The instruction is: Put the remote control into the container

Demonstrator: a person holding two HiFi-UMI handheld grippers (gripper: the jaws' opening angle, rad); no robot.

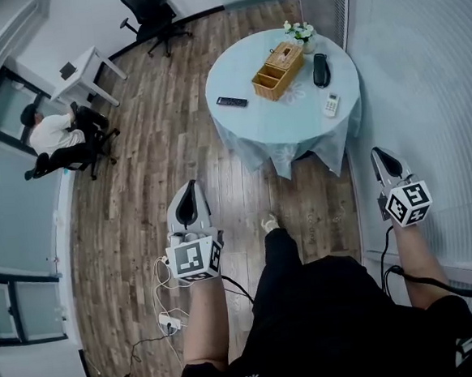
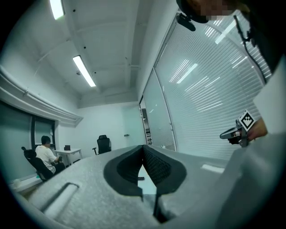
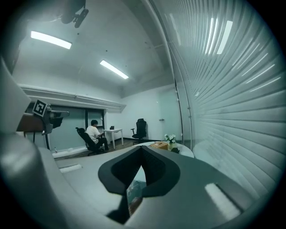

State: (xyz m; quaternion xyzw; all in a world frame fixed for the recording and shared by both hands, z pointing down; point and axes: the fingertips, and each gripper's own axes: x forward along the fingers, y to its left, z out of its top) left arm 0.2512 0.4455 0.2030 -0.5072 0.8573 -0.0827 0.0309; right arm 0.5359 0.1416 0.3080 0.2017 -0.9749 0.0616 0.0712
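A round table [image 1: 296, 130] with a pale blue cloth stands ahead of me. On it lie a black remote control [image 1: 231, 102] at the left and a white remote control [image 1: 331, 104] at the right. The open wooden container [image 1: 278, 70] sits between them, further back. My left gripper [image 1: 189, 186] hangs over the wood floor, well short of the table, shut and empty. Beside the table's near right edge my right gripper [image 1: 380, 154] is also shut with nothing in it. The container [image 3: 158, 144] shows far off in the right gripper view.
A black handset [image 1: 320, 70] and a small vase of flowers [image 1: 299, 31] also stand on the table. A person [image 1: 49, 133] sits at a white desk [image 1: 88, 69] at the far left. A power strip [image 1: 169, 319] with cables lies on the floor. Blinds [image 1: 423, 87] run along the right.
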